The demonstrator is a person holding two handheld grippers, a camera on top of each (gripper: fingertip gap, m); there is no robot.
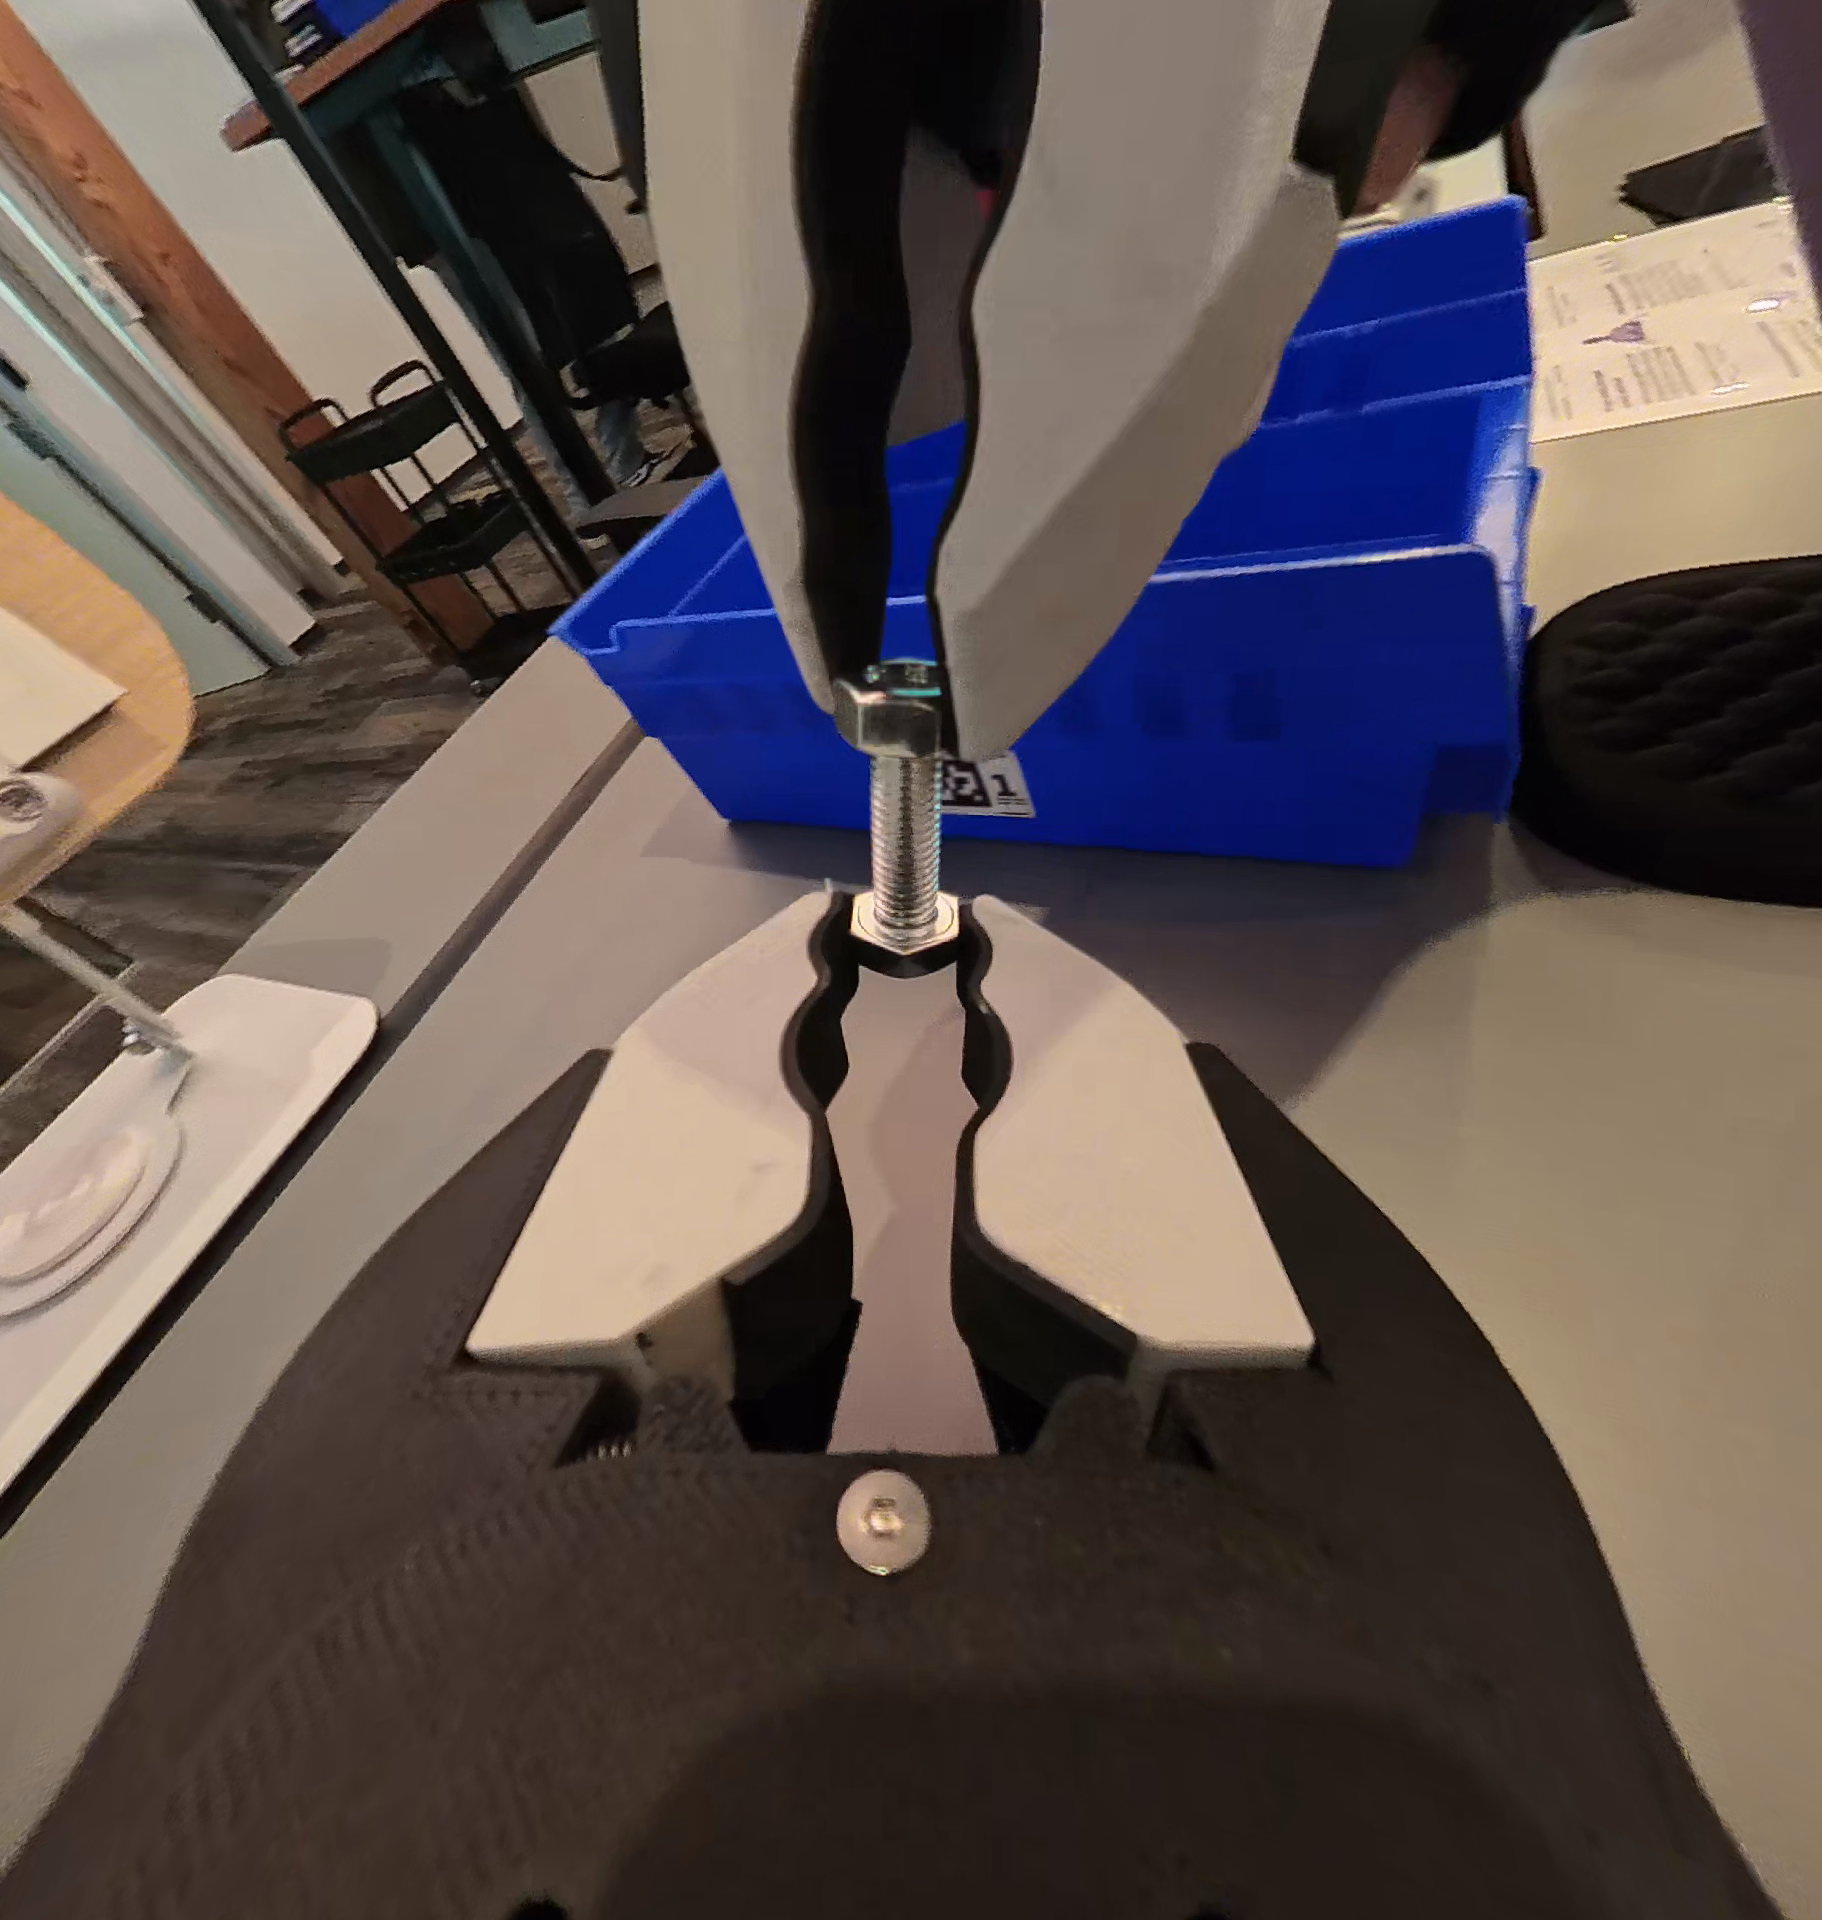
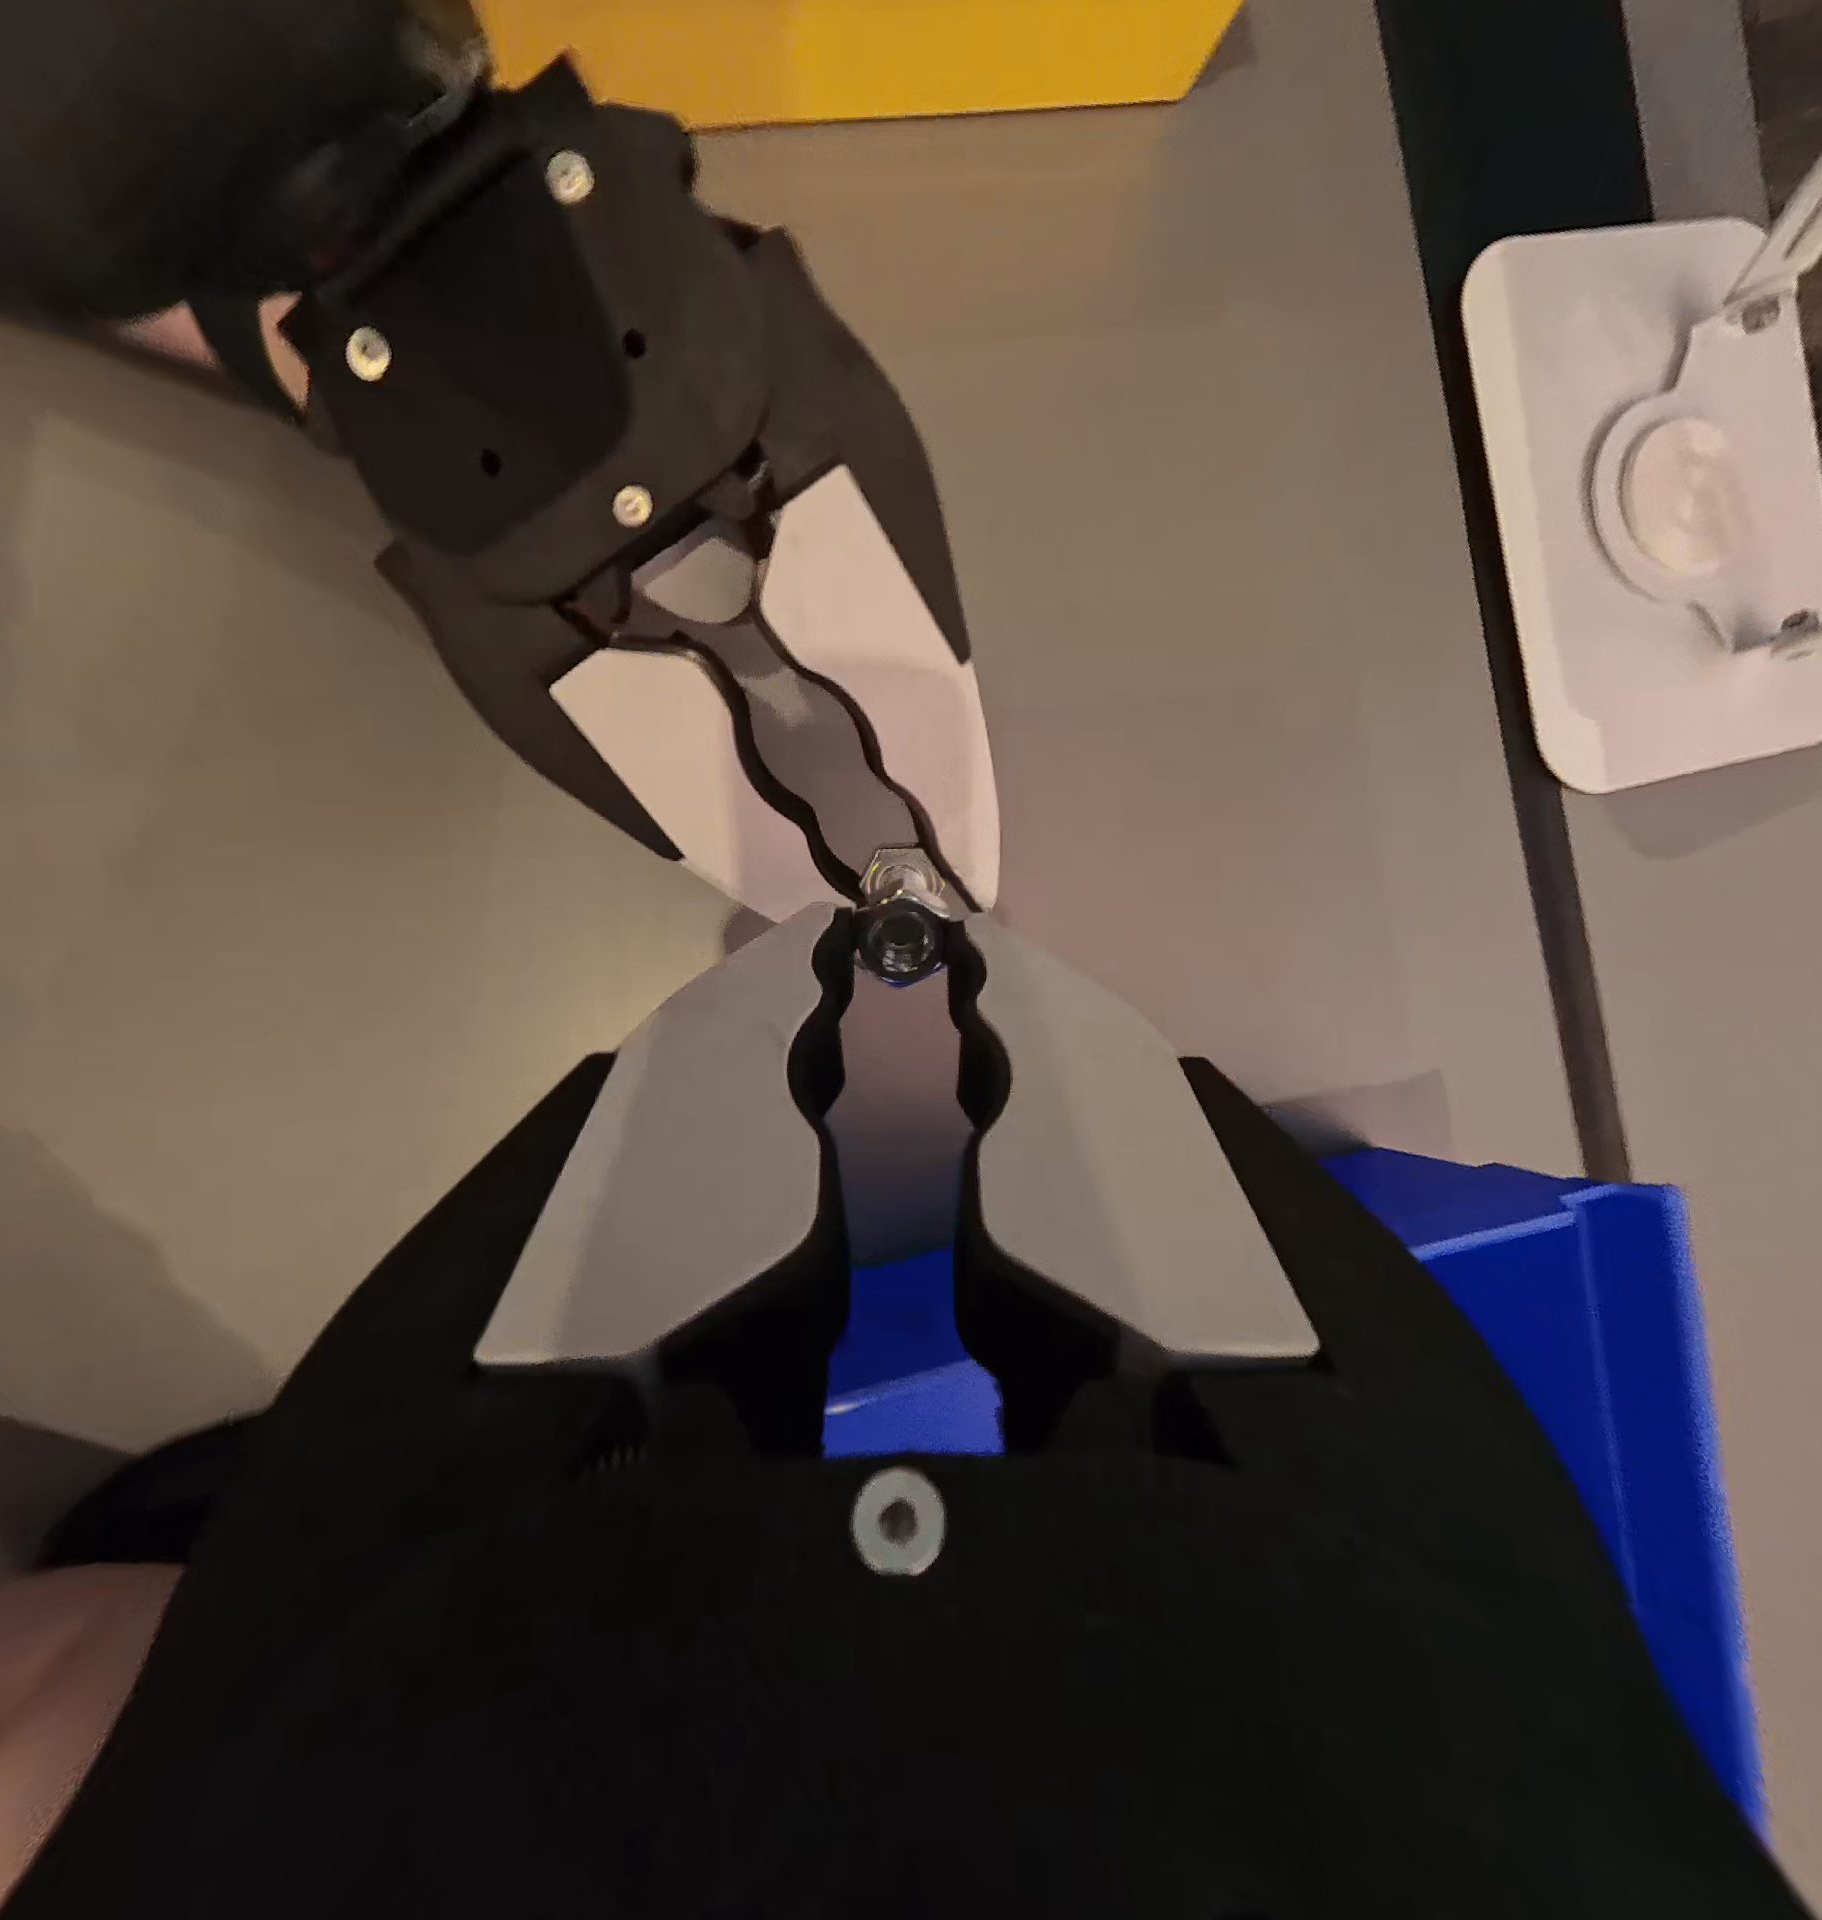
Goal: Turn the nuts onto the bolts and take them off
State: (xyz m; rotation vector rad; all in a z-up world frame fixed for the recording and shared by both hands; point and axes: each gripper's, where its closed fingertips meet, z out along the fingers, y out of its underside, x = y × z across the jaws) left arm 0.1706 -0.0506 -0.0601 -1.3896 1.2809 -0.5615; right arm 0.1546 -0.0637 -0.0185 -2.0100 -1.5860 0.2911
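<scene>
1. Where the two tools meet above the grey table [image 1: 1509, 1039], the left gripper [image 1: 902, 940] has its fingertips pinched on a hex nut [image 1: 902, 928] at the lower end of a bolt [image 1: 904, 842]
2. The right gripper [image 1: 891, 696] comes down from above, its tips clamped on the bolt's hex head [image 1: 891, 712], and the threaded shank stands upright between the two grips
3. In the right wrist view the right gripper [image 2: 896, 940] looks straight down onto the bolt head [image 2: 896, 943], with the left gripper [image 2: 902, 883] reaching in from the upper left, closed around the nut [image 2: 891, 868] just beyond
4. A blue bin [image 1: 1302, 748] sits on the table right behind the bolt, and a black padded cushion [image 1: 1717, 727] lies beside the bin
5. A white stand base [image 2: 1655, 499] rests near the table edge, and a yellow box [image 2: 855, 52] lies at the far side
</scene>
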